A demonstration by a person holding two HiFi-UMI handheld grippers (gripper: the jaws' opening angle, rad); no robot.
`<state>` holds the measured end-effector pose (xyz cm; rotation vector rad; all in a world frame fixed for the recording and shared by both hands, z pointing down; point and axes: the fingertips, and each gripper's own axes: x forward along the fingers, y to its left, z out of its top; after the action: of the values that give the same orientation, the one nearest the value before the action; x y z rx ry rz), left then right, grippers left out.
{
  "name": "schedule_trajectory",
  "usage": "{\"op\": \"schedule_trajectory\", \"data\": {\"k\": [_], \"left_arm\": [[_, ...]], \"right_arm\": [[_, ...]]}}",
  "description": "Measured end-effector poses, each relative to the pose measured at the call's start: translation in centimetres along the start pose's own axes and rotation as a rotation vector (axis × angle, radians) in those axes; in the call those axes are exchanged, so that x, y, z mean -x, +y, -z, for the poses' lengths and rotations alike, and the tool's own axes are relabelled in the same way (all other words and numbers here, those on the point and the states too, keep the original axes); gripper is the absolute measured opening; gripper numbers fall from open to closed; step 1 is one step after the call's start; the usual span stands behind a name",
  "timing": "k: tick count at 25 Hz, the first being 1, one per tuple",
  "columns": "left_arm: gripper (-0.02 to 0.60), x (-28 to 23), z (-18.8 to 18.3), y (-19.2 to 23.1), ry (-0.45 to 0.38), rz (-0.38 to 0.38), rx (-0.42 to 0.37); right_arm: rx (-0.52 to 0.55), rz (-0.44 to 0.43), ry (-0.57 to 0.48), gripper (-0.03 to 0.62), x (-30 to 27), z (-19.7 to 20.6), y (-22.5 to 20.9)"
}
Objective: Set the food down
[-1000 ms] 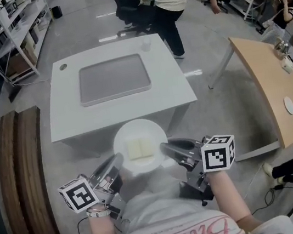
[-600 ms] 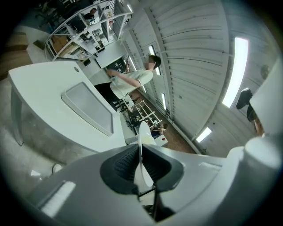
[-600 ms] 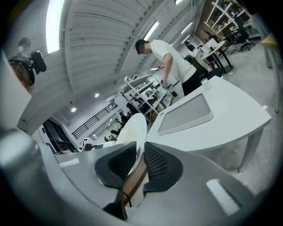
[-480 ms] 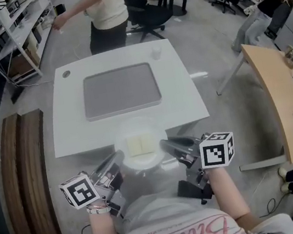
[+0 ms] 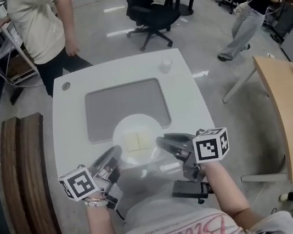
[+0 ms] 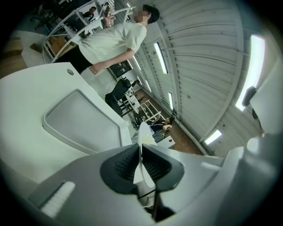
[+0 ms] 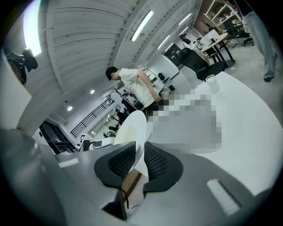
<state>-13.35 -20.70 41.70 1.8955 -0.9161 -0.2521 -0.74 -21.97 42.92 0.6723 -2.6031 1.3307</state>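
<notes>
A round white plate (image 5: 120, 138) carries pale yellow food slices (image 5: 139, 139). It sits low over the near part of a white table (image 5: 188, 98), and its far rim overlaps a grey tray (image 5: 125, 103). My left gripper (image 5: 117, 150) is shut on the plate's left rim, which shows as a thin white edge (image 6: 144, 132) between the pads of the left gripper (image 6: 140, 163). My right gripper (image 5: 160, 140) pinches the right rim, and its jaws are opening. The rim (image 7: 132, 128) still fills the gap in the right gripper (image 7: 140, 161). Whether the plate touches the table is hidden.
A small clear cup (image 5: 166, 66) stands at the table's far right corner. A person (image 5: 42, 25) stands at the far left corner. An office chair (image 5: 151, 13) is behind the table, a wooden bench (image 5: 26, 178) lies left, and a curved wooden table (image 5: 290, 112) is to the right.
The plate and both grippers have advanced from in front of the table to over its near part. The person behind the table has walked from right to left.
</notes>
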Motion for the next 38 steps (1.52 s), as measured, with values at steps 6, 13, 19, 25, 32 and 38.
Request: {"op": "schedule_trajectory", "data": {"k": [6, 13, 19, 25, 32, 38], "left_arm": [[0.023, -3.8, -3.4, 3.9, 0.017, -0.043, 0.02], [0.028, -7.4, -4.6, 9.7, 0.064, -0.127, 0.08], [0.035, -8.6, -4.5, 14.8, 0.142, -0.228, 0.117], [0.049, -9.0, -3.0, 18.1, 0.249, -0.337, 0.124], [0.057, -9.6, -2.5, 20.2, 0.333, -0.417, 0.108], [0.063, -10.3, -2.1, 20.8, 0.411, -0.484, 0.086]], "right_arm": [[-0.002, 0.036, 0.056, 0.063, -3.9, -3.4, -4.5], [-0.072, 0.1, 0.141, 0.064, -8.1, -4.4, -9.9], [-0.071, 0.163, 0.233, 0.072, -11.7, -3.6, -13.3], [-0.092, 0.249, 0.292, 0.072, -13.1, -2.0, -15.1], [-0.076, 0.366, 0.291, 0.075, -14.0, -1.4, -16.5], [-0.024, 0.458, 0.308, 0.091, -13.9, -1.2, -17.3]]}}
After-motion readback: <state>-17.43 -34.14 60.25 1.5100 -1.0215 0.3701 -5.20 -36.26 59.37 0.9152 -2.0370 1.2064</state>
